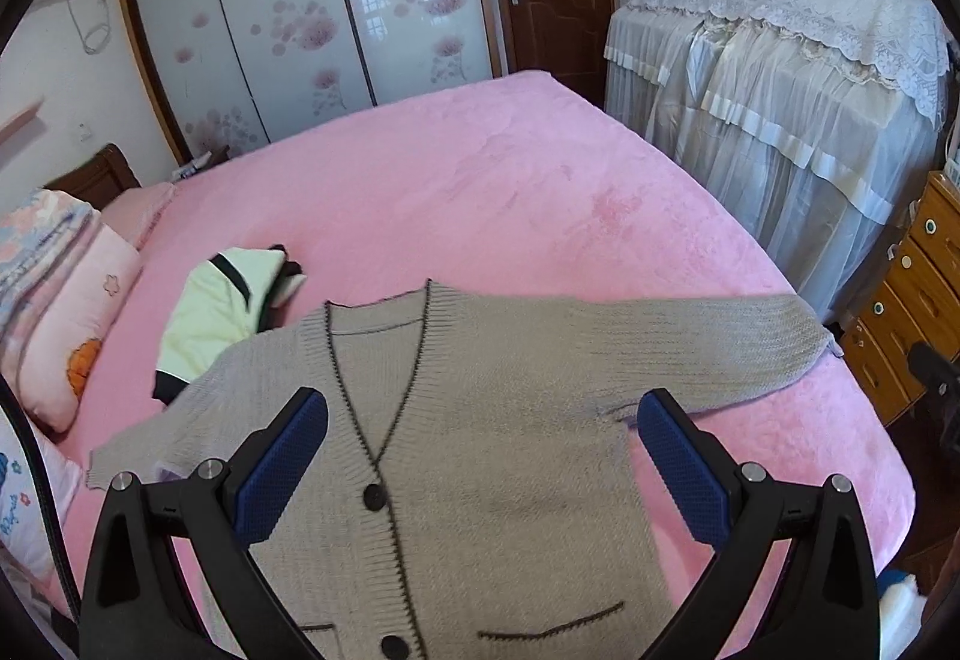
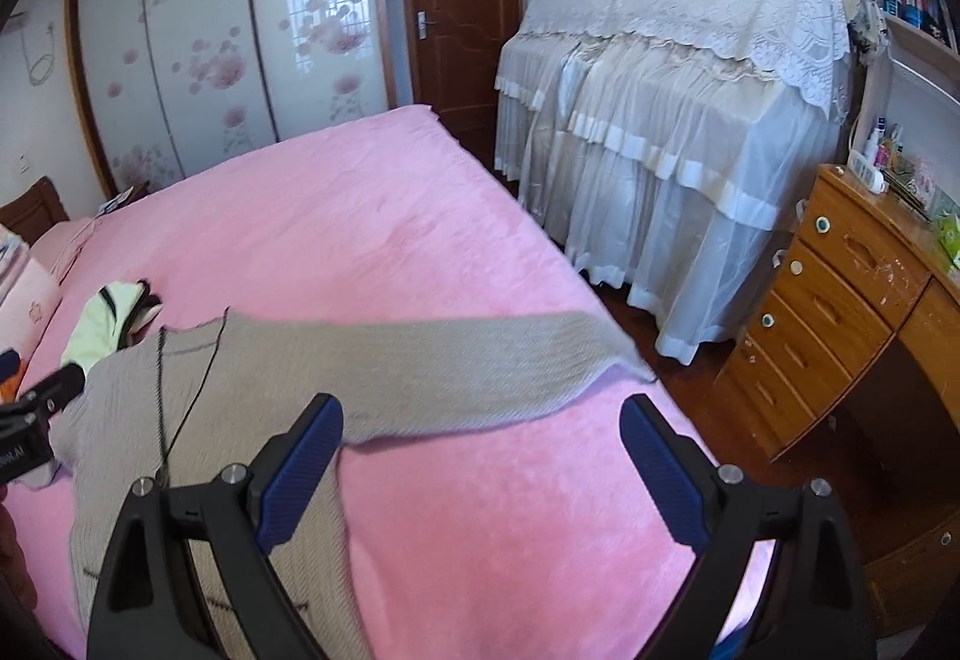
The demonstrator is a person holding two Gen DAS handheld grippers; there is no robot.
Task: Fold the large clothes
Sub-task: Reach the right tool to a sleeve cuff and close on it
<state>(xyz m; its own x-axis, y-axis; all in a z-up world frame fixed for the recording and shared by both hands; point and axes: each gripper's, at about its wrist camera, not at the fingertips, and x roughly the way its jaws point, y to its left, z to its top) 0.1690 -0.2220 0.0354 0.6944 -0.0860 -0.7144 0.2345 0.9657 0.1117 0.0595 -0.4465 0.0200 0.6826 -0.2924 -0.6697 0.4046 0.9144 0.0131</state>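
A grey knit cardigan (image 1: pixel 480 420) lies face up, spread flat on the pink bed (image 1: pixel 480 192), one sleeve (image 2: pixel 480 360) stretched out toward the bed's edge near the wooden drawers (image 2: pixel 840 312). The left claw (image 1: pixel 483 456) hovers over the cardigan's buttoned front, spread wide and holding nothing. The right claw (image 2: pixel 480 468) is likewise wide apart and empty, above bare bedspread just below that sleeve; a folded pale-green garment (image 1: pixel 210 312) lies beside the collar.

Black arms, silver screws — blue ribbed fingers (image 1: pixel 288 468)

cardigan (image 1: pixel 480 420) lies on the bed (image 1: pixel 480 180), folded garment (image 1: pixel 210 312) beside its collar.
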